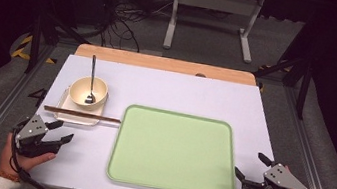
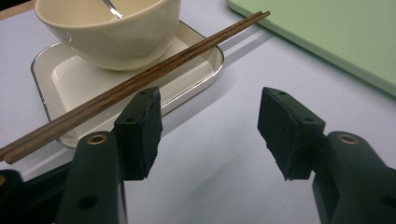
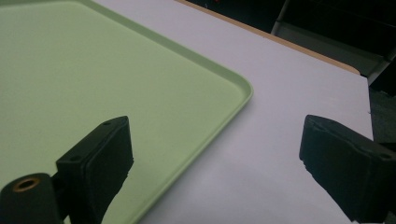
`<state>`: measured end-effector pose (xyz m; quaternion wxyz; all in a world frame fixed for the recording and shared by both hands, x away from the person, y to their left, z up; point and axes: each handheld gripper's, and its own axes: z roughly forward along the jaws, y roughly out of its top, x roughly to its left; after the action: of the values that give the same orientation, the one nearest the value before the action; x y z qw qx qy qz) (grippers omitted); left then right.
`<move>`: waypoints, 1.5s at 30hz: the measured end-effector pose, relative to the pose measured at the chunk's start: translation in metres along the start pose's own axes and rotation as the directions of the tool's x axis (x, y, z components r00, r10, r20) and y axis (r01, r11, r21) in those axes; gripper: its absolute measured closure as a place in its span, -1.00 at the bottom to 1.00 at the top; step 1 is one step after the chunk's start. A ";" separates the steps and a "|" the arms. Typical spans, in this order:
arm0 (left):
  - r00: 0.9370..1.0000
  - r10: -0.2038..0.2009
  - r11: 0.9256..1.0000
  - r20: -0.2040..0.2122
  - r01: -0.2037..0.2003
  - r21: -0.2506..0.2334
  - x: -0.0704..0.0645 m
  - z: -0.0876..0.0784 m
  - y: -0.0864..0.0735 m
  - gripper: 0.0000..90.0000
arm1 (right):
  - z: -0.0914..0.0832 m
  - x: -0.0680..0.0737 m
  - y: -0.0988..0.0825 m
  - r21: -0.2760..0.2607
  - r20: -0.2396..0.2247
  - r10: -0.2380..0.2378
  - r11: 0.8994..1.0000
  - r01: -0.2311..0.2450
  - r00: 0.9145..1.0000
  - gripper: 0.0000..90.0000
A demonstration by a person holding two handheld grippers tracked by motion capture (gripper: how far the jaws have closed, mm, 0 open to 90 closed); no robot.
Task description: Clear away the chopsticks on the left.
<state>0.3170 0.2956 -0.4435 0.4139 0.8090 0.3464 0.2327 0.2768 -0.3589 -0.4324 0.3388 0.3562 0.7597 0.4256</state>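
Surface (image 1: 167,87): white sheet over a wooden top, whose far edge shows bare.

Green tray (image 1: 173,151): large, rounded corners, raised rim, lying flat at centre-right, its near edge close to the near edge of the surface.

White dish (image 1: 77,114): small, rectangular, metal-rimmed, just left of the tray's far left corner.

Cream bowl (image 1: 88,91): stands on the far part of the dish.

Chopsticks (image 1: 81,113): dark wooden pair, laid side by side across the dish's near part, tips reaching to the tray's left rim.

Spoon (image 1: 92,79): metal, head in the bowl, handle leaning toward the far side.

Left tongs (image 1: 61,130): at the near left, just near of the dish, aimed at it; jaws parted about halfway, nothing between them.

Right tongs (image 1: 249,166): at the near right, beside the tray's near right corner; jaws spread wide, nothing held.
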 end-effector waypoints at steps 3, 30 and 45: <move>1.000 0.003 1.000 -0.011 -0.003 -0.005 0.008 -0.002 0.004 0.07 | -0.001 -0.001 -0.001 0.002 0.002 0.005 1.000 -0.005 1.000 -0.78; 0.997 0.031 0.996 0.067 -0.036 0.082 0.056 0.047 0.031 0.56 | 0.002 -0.003 -0.006 0.030 -0.008 0.029 0.999 -0.029 1.000 -0.78; 0.991 0.026 0.991 0.130 -0.043 0.127 0.057 0.063 0.028 0.55 | 0.001 -0.003 -0.007 0.036 -0.005 0.026 0.999 -0.026 1.000 -0.78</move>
<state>0.4065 0.2945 -0.4496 0.3780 0.8533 0.3194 0.1643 0.2778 -0.3639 -0.4388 0.3248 0.3710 0.7633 0.4174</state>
